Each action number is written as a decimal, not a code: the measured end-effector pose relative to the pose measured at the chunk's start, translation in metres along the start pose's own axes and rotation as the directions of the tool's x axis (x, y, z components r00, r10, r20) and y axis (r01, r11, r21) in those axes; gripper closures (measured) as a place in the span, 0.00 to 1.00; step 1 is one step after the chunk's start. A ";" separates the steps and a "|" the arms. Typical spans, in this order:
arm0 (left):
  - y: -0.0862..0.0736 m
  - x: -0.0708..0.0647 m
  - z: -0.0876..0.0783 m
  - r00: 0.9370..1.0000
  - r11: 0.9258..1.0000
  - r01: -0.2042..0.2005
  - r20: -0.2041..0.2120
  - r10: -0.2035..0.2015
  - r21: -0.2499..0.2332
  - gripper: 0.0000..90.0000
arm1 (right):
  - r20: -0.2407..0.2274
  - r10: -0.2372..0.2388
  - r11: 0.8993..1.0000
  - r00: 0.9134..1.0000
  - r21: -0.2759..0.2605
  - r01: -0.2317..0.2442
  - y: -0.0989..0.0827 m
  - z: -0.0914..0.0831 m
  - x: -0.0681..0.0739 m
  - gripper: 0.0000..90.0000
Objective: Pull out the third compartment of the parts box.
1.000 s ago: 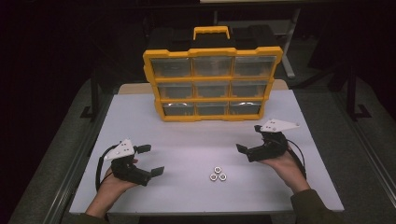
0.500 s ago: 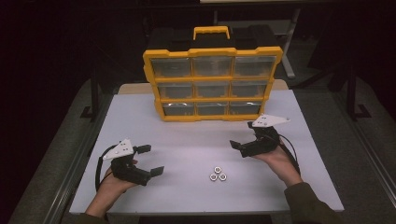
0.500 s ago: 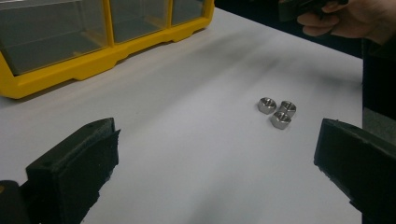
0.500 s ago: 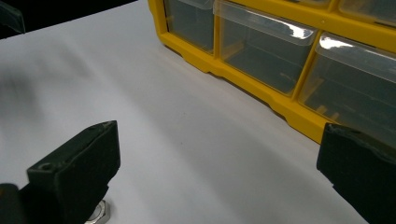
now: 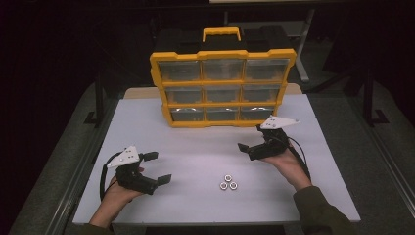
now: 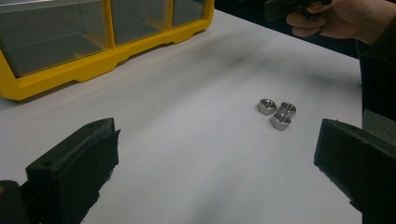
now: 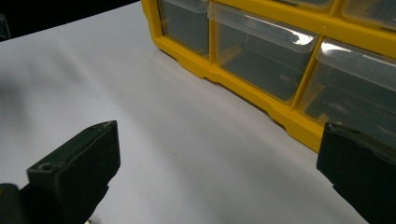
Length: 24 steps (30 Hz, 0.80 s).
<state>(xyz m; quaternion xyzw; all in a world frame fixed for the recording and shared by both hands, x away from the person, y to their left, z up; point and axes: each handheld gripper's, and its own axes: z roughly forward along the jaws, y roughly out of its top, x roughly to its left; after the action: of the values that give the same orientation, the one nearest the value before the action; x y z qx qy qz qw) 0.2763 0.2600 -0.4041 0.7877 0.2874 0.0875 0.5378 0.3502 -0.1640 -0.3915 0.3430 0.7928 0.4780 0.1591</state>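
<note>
White table (image 5: 195, 147), dark room. Left gripper (image 5: 159, 168) gaped wide, empty, aimed at nuts (image 5: 227, 182). Right gripper (image 5: 250, 138) likewise wide, empty, near organizer (image 5: 222, 88).

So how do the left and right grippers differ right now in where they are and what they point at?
The left gripper sits low near the table's front left, while the right gripper is farther forward, close to the yellow plastic drawer organiser. The left gripper view looks toward the three small silver metal nuts; the right gripper view faces the organiser's bottom clear drawers. Both have jaws wide open, holding nothing, above the white table.
</note>
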 end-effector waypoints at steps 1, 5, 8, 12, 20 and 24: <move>0.000 0.000 0.000 1.000 1.000 -0.002 0.000 0.002 0.002 0.00 | -0.001 0.001 1.000 1.000 -0.003 -0.001 0.001 0.001 -0.001 0.00; 0.000 0.000 0.000 1.000 1.000 -0.004 -0.001 0.004 0.003 0.00 | 0.007 0.001 1.000 1.000 0.000 -0.001 0.003 0.007 -0.002 0.00; 0.000 0.001 0.000 1.000 1.000 -0.004 -0.001 0.004 0.002 0.00 | 0.008 -0.002 1.000 1.000 0.000 0.002 0.005 0.010 -0.003 0.00; 0.000 0.001 0.000 1.000 1.000 -0.013 0.001 0.013 0.007 0.00 | 0.000 -0.007 1.000 1.000 -0.009 0.007 0.006 0.016 -0.003 0.00; 0.000 0.001 0.000 1.000 1.000 -0.015 0.006 0.015 0.001 0.00 | -0.003 -0.009 1.000 1.000 0.001 0.009 0.009 0.025 -0.003 0.00; 0.000 0.001 0.000 1.000 1.000 -0.006 0.006 0.006 -0.003 0.00 | -0.008 -0.013 1.000 1.000 -0.003 0.013 0.012 0.031 -0.004 0.00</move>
<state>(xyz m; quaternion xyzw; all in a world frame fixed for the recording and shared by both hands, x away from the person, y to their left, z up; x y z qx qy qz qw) 0.2771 0.2603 -0.4045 0.7882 0.2833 0.0870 0.5394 0.3756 -0.1428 -0.3962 0.3356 0.7950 0.4794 0.1598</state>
